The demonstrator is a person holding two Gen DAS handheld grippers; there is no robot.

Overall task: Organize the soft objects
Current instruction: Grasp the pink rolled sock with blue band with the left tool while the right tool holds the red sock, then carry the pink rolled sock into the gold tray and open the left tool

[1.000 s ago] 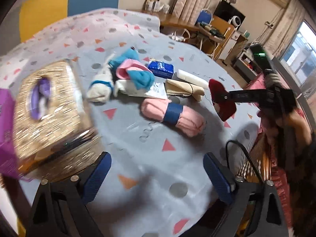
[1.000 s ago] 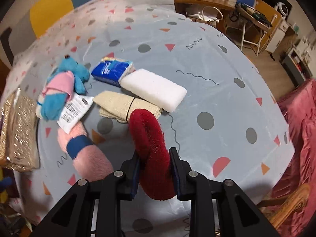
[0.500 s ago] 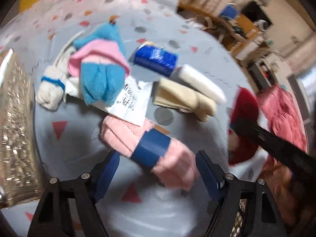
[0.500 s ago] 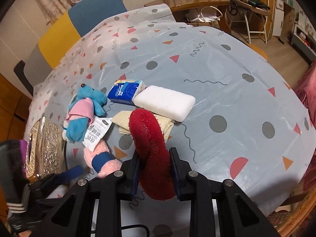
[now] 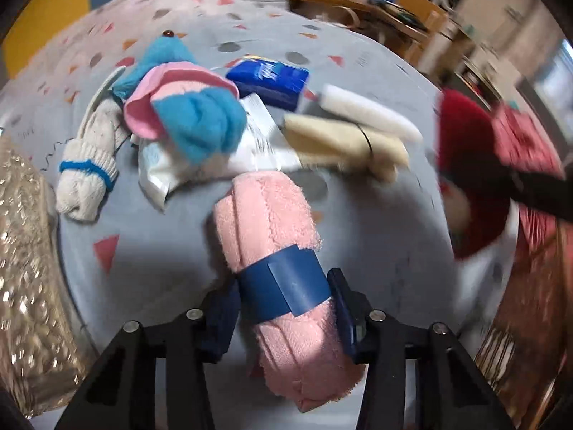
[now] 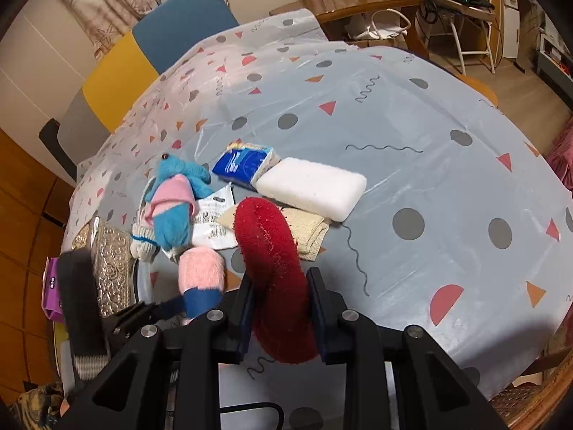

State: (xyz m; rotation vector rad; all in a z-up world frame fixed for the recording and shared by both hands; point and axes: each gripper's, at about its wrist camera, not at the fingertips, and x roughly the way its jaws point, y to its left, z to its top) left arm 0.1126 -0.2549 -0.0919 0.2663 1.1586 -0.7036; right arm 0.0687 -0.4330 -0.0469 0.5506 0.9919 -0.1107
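- Left wrist view: left claw [image 5: 284, 313] half-closed, jaws just been closing, blue pads flanking the pink rolled towel [image 5: 275, 243] at its blue band [image 5: 286, 290]; pads right at the band's sides, a real squeeze cannot be told.
- Pink rolled towel lying on the patterned worktop [image 5: 172, 236], one end under the claw, the other pointing away toward the pile.
- Just beyond the towel's far end: a white printed packet [image 5: 250, 147], partly under the blue-and-pink plush toy [image 5: 189, 114].
- Left of the plush: a white knitted glove with a blue cuff stripe [image 5: 89, 168]; further left, at the worktop's edge, a glittery gold box [image 5: 25, 258].
- Behind the packet: a blue tissue pack [image 5: 268, 79], a white sponge [image 5: 369, 113] and a beige folded cloth [image 5: 343, 143] with a dark band, close together.
- Far right, blurred: the red fuzzy piece [image 5: 465, 165] in the other claw's black arm.
- Right wrist view: right claw [image 6: 281, 308] narrow, clamped on the red fuzzy piece [image 6: 272, 258], which arches up above the pads, clear of the worktop [image 6: 429, 165].
- Lower left: left claw [image 6: 193, 302] at the blue band of the pink rolled towel [image 6: 202, 272], just beside the red piece.
- Beyond: beige folded cloth [image 6: 304, 229], white sponge [image 6: 311, 188], blue tissue pack [image 6: 243, 161], plush toy [image 6: 175, 200], white printed packet [image 6: 213, 222], gold box [image 6: 112, 268].
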